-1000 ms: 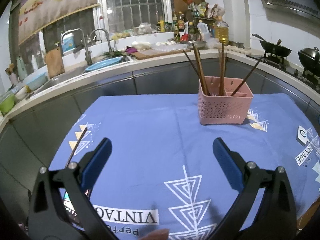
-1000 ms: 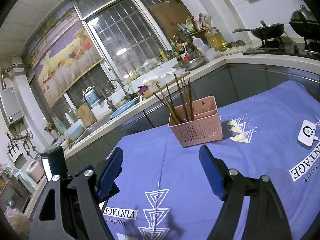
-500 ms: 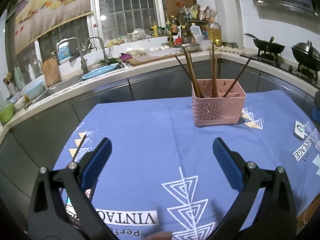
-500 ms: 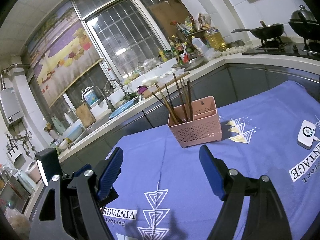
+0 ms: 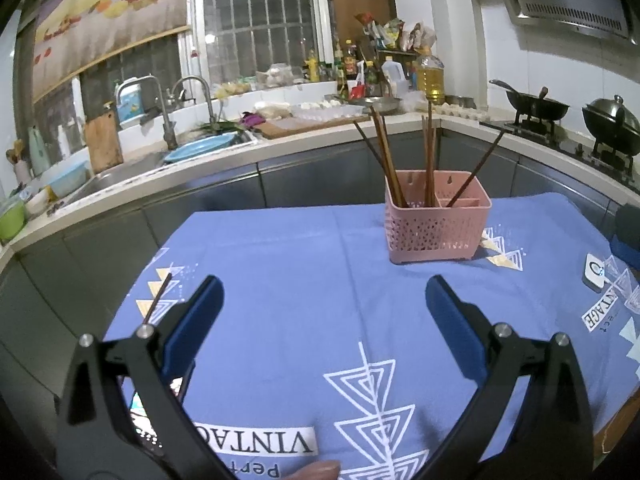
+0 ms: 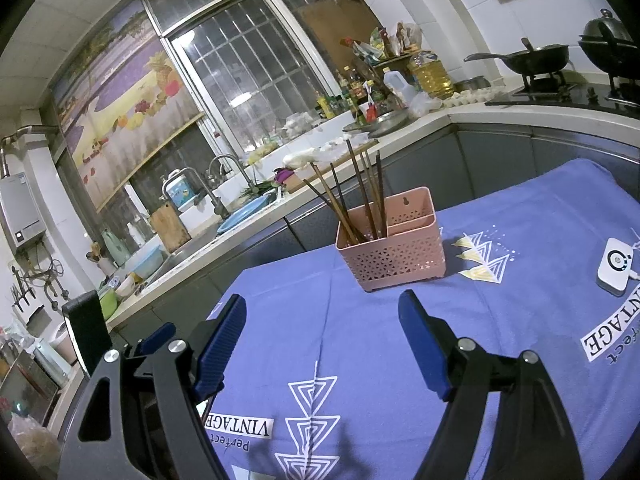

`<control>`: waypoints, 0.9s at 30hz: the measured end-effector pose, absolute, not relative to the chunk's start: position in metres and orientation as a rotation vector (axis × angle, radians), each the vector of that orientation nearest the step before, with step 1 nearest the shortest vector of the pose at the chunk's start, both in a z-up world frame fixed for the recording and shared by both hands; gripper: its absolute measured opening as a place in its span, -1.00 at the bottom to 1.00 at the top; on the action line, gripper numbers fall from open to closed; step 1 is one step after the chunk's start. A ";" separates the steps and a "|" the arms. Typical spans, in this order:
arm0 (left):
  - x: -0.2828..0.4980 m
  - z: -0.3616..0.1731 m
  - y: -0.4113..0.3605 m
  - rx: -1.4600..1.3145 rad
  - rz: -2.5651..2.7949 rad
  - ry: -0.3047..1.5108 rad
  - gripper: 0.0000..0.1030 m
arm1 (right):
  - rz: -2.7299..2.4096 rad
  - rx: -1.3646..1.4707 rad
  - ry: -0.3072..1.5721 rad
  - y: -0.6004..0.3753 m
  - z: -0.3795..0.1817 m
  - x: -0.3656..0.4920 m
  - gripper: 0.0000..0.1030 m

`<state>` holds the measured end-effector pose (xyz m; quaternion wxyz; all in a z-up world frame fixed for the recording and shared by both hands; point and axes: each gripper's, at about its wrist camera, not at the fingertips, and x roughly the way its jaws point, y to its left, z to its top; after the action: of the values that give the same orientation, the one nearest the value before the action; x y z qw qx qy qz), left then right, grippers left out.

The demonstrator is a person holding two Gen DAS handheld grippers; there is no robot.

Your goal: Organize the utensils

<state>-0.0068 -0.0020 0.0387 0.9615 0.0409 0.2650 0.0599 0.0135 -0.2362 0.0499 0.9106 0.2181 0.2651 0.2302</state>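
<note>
A pink perforated utensil basket (image 5: pixel 436 224) stands on the blue cloth, with several dark chopsticks (image 5: pixel 384 152) upright in it; it also shows in the right wrist view (image 6: pixel 394 250). One loose chopstick (image 5: pixel 158 300) lies on the cloth at the left, just beyond my left gripper's left finger. My left gripper (image 5: pixel 320 304) is open and empty, short of the basket. My right gripper (image 6: pixel 322 326) is open and empty, near the basket's front. The left gripper's blue pads (image 6: pixel 160 336) show at the lower left of the right wrist view.
The table has a blue cloth (image 5: pixel 300 264) with "VINTAGE" print. A white remote-like device (image 6: pixel 614 264) lies at the right. A steel counter with a sink (image 5: pixel 120 172), bottles and a stove with pans (image 5: pixel 536 104) runs behind.
The left wrist view has shifted: the basket sits slightly lower and more to the left. The right gripper has barely moved. Both stay open.
</note>
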 end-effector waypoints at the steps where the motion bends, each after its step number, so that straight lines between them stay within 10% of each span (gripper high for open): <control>1: -0.006 0.040 -0.001 0.079 0.121 0.536 0.88 | 0.474 0.449 0.548 -0.235 0.048 0.013 0.51; 27: -0.021 0.093 -0.010 0.093 0.117 0.378 0.88 | 0.458 0.439 0.542 -0.241 0.039 0.011 0.51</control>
<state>-0.0209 -0.0101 0.0929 0.9794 0.0460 0.1879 0.0581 0.0115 -0.2408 0.0386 0.9143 0.2132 0.2630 0.2223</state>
